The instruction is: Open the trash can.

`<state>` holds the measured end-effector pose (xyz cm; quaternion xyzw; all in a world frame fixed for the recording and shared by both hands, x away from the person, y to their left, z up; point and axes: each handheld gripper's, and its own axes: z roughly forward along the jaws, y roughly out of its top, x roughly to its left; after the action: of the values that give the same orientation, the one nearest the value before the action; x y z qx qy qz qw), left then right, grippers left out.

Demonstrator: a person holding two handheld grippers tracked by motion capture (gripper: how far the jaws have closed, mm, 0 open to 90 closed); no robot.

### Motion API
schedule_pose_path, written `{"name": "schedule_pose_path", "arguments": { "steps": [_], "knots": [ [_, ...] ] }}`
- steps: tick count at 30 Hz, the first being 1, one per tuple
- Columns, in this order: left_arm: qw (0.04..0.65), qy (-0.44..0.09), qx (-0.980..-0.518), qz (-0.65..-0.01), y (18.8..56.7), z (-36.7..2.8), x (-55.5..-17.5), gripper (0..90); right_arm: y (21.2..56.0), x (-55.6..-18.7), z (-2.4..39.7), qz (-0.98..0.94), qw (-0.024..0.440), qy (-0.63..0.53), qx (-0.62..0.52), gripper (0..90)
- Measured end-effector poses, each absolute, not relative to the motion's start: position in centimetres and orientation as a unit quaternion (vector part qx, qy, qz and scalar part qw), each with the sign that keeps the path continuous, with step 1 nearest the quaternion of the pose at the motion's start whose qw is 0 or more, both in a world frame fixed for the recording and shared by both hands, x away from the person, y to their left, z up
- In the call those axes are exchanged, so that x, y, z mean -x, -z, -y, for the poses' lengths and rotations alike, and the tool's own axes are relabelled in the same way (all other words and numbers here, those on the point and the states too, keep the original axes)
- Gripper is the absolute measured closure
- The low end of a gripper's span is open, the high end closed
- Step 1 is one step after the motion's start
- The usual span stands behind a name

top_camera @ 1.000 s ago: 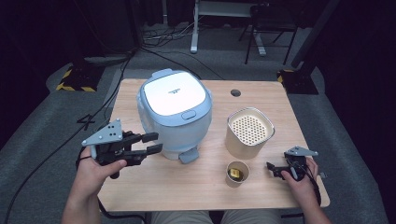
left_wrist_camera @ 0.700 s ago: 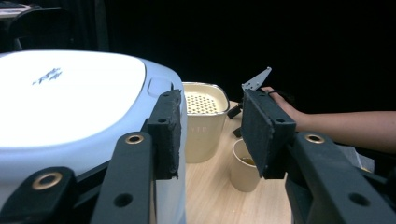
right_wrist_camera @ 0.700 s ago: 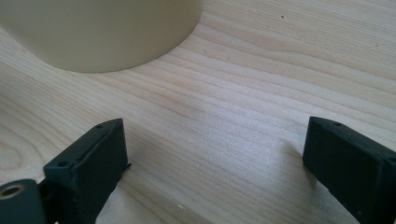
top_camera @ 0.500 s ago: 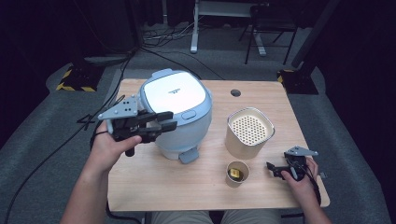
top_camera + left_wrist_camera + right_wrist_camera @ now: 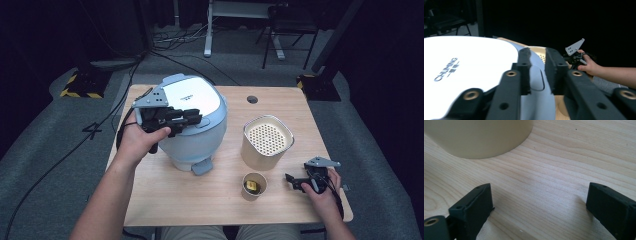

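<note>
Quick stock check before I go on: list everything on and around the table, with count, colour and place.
Rice cooker: one, pale blue with white lid, left-centre of table, lid closed.
Perforated steamer basket: one, cream, right of the cooker.
Small cup: one, tan, something yellow inside, front of the basket.
Table: one, light wood, round hole near far edge.
Left gripper: black, above the cooker's lid; jaws have just been closing, narrow gap, nothing gripped.
Right gripper: black, resting at the table's right front, jaws wide apart.
</note>
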<state>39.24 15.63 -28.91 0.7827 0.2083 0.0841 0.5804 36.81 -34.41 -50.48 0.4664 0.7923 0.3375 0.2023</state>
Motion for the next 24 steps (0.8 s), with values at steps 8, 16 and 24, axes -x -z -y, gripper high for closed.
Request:
{"name": "schedule_pose_path", "arguments": {
  "steps": [8, 16, 24],
  "knots": [
    [0.563, -0.082, -0.794, -0.216, 29.2, -15.0, -39.5, 87.1, 50.5, -36.8, 34.4, -0.792, 0.202, -0.338, -0.466, 6.9],
    [0.515, -0.107, -0.819, -0.229, 28.5, -14.4, -39.0, 88.3, 50.5, -36.8, 34.4, -0.792, 0.202, -0.338, -0.466, 6.8],
    [0.500, -0.123, -0.825, -0.232, 28.2, -14.0, -38.8, 89.7, 50.5, -36.8, 34.4, -0.792, 0.202, -0.338, -0.467, 6.8]
  ]
}}
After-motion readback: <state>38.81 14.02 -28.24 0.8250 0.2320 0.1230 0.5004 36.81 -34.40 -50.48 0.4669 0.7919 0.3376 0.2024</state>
